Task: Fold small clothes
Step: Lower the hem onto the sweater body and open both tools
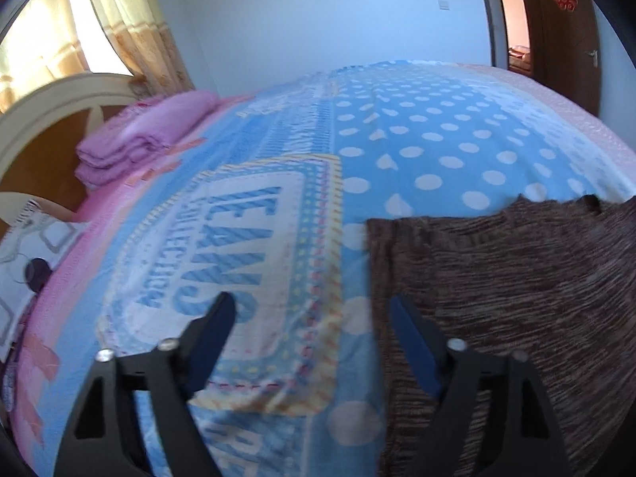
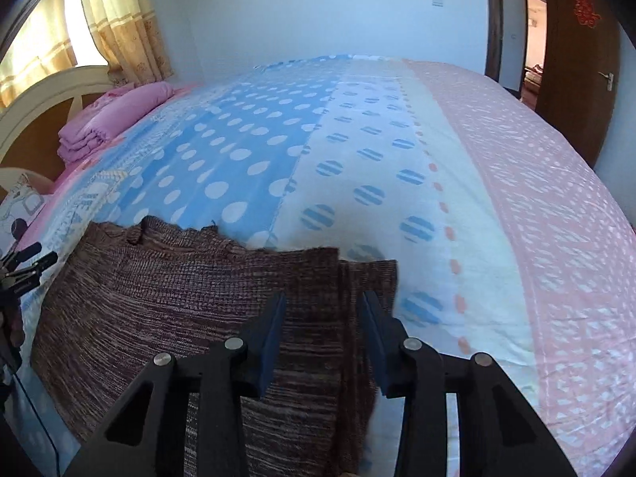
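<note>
1. Left wrist view: the left gripper hangs over the bed with its jaws spread wide and nothing between them. One finger stands over the printed lettering of the blue bedspread, the other over the left edge of the brown knitted garment, but I cannot tell if it touches the cloth.
2. Same view, surface and room: the garment lies flat on the right side of the picture. A folded pink blanket is stacked by the cream and wood headboard. Yellow curtains hang at a bright window, a pale wall runs behind the bed, and a dark wooden door with a red ornament stands open.
3. Right wrist view: the right gripper has its jaws partly apart above the folded right edge of the brown garment. Cloth shows between the pads, yet they do not press on it.
4. Same view, surface and room: the garment lies near the picture's lower left. The bedspread runs from blue with white dots, through white with striped dots, to a pink band on the right. The left gripper shows at the left edge, well apart.
</note>
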